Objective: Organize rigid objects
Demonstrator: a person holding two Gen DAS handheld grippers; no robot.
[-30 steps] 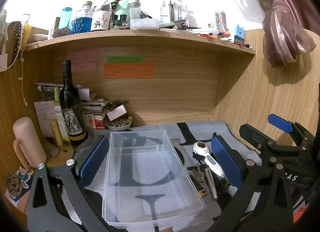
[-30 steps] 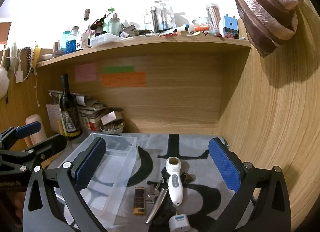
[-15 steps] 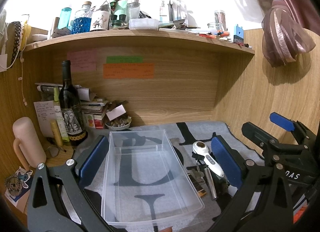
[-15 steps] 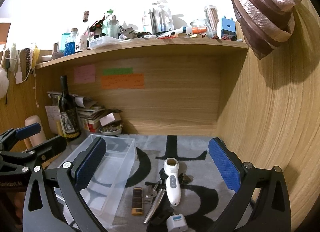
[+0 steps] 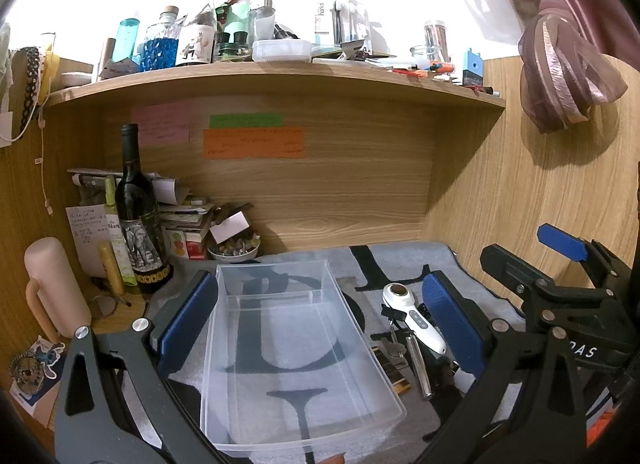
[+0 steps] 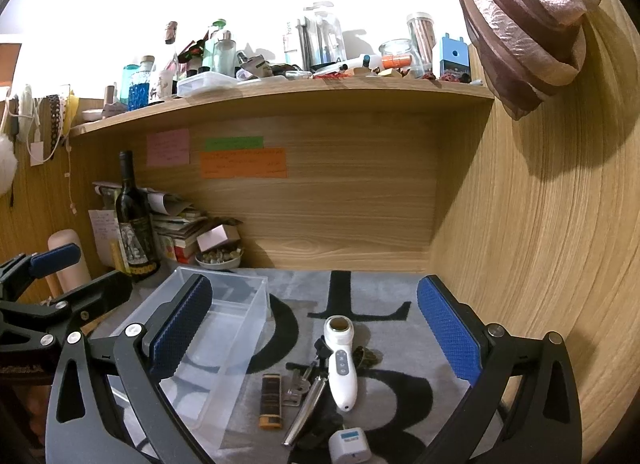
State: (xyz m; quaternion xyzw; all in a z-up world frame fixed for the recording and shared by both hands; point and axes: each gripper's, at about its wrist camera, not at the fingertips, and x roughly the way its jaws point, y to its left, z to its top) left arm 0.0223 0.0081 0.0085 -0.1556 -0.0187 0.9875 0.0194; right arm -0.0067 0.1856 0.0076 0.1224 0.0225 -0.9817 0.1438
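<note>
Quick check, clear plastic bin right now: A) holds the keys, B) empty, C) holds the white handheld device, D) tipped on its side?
B: the clear plastic bin sits upright with only the mat's lettering showing through its floor, while the white handheld device and the keys lie on the mat to its right, outside it.

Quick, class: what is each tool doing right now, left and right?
Left tool: open, holding nothing, poised over the clear bin.
Right tool: open, holding nothing, above the white handheld device.
</note>
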